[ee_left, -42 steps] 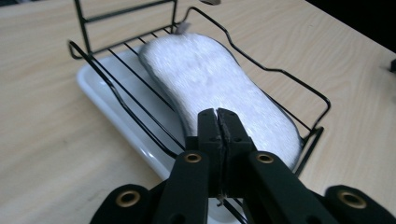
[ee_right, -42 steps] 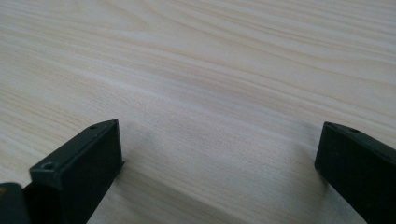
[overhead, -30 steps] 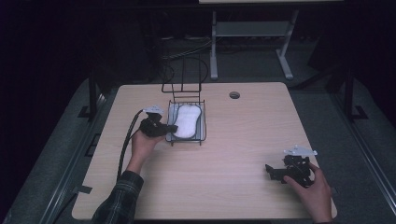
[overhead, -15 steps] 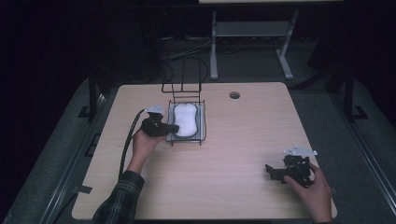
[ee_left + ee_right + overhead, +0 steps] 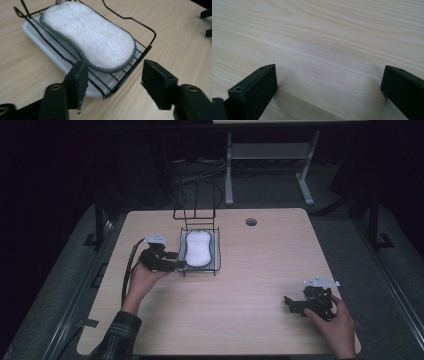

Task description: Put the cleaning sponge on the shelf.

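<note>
The left hand-held gripper [image 5: 113, 82] has its jaws apart, straddling the near corner of a black wire rack [image 5: 147, 50] without closing on it; one jaw overlaps the rack's side rim, the other stands just off its end on bare wood. In the rack lies a white, fluffy sponge pad [image 5: 90, 35], peanut-shaped with a narrow grey stitched border, resting flat on the wires. Under the wires sits a pale plastic tray [image 5: 32, 31]. In the high view the left hand-held gripper [image 5: 176, 265] is at the rack's [image 5: 217, 251] left side, in the middle of the desk's far half, nearer the far edge than the near one, with the pad [image 5: 198, 247] filling most of it. The rack's tall wire handle rises toward the far edge and is hard to make out against the dark floor.

The right hand-held gripper [image 5: 329, 85] is also open, its jaws wide over bare desk [image 5: 324, 37]; in the high view it [image 5: 292, 304] rests near the desk's [image 5: 260, 270] near right corner, well apart from the rack, the hand cut off by the bottom edge.
</note>
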`<state>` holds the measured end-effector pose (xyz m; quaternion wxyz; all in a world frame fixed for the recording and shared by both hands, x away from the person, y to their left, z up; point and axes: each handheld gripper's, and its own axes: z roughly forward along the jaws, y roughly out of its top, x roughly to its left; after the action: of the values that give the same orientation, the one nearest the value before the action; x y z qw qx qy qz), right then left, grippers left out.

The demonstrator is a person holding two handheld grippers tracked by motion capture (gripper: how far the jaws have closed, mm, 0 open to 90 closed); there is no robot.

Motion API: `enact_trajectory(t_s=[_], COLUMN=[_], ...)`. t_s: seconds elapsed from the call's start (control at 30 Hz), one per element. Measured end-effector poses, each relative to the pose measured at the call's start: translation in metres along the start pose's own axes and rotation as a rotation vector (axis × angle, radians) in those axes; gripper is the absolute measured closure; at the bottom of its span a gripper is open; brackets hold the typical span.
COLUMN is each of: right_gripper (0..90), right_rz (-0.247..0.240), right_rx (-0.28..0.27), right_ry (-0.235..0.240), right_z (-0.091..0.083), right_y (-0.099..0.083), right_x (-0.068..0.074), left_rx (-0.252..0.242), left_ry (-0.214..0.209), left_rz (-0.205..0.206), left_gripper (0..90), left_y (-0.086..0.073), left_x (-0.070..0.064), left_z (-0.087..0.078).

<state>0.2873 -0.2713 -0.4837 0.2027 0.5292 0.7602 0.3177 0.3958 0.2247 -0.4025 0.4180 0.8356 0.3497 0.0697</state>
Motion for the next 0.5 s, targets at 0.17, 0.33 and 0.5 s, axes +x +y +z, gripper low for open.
enact_trajectory(t_s=[0.17,0.33,0.5], right_gripper=[0.2,0.3,0.2], right_rz=[0.0,0.0,0.0], right_rx=[0.0,0.0,0.0], right_ry=[0.0,0.0,0.0], right_z=[0.0,0.0,0.0], right_y=[0.0,0.0,0.0], right_x=[0.0,0.0,0.0], left_rx=[-0.015,-0.019,-0.017], left_ry=[0.025,0.056,0.085], left_rz=[-0.003,0.007,0.006], left_gripper=[32.2,29.6,26.5], left_y=[-0.013,-0.025,-0.04], left_x=[-0.007,-0.014,-0.02], left_z=[-0.016,-0.029,-0.039])
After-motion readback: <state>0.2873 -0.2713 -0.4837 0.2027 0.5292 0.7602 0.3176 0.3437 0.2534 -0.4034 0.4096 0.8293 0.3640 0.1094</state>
